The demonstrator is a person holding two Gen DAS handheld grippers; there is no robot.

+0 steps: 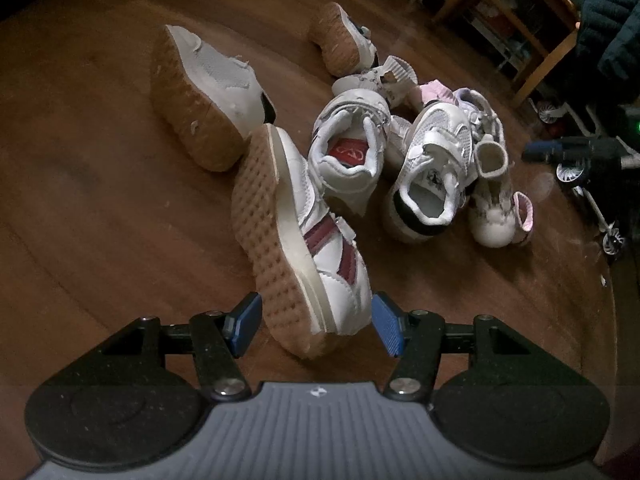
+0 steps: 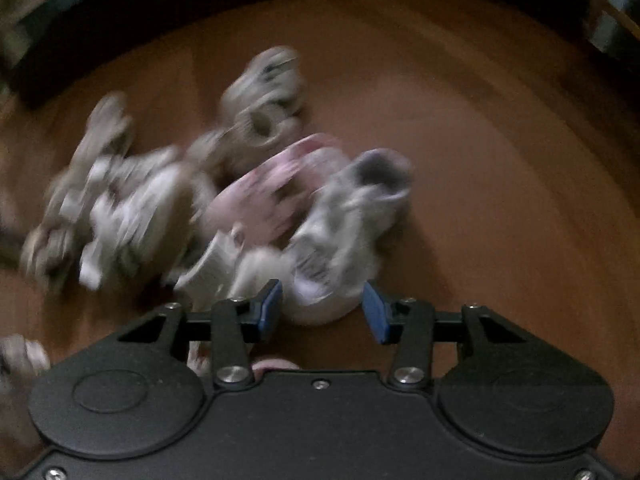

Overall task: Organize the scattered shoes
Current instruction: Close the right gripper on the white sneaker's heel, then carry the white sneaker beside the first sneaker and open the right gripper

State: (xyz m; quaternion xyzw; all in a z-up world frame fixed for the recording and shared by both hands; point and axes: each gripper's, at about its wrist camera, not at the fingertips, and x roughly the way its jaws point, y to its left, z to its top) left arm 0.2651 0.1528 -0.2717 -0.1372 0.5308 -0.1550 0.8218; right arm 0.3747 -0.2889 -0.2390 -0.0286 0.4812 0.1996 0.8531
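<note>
Several children's shoes lie in a heap on the wooden floor [image 1: 100, 208]. In the left wrist view, a white sneaker with maroon stripes [image 1: 320, 248] lies on its side, tan sole to the left. My left gripper [image 1: 316, 322] is shut on its heel end, a blue pad on the sole and one on the upper. Behind it are a sneaker with a red insole [image 1: 348, 152] and a white strap sneaker [image 1: 436, 168]. The right wrist view is blurred. There my right gripper [image 2: 322, 308] is shut on the toe of a grey and white sneaker [image 2: 340, 232], beside a pink shoe [image 2: 264, 192].
A tan-soled white sneaker [image 1: 208, 92] and its mate [image 1: 344, 40] lie further back, and a small pink-lined boot [image 1: 500, 220] lies to the right. A wooden shelf [image 1: 520, 20], a dark jacket [image 1: 616, 32] and a wheeled toy [image 1: 576, 168] stand at the right. Bare floor [image 2: 500, 160] lies right of the heap.
</note>
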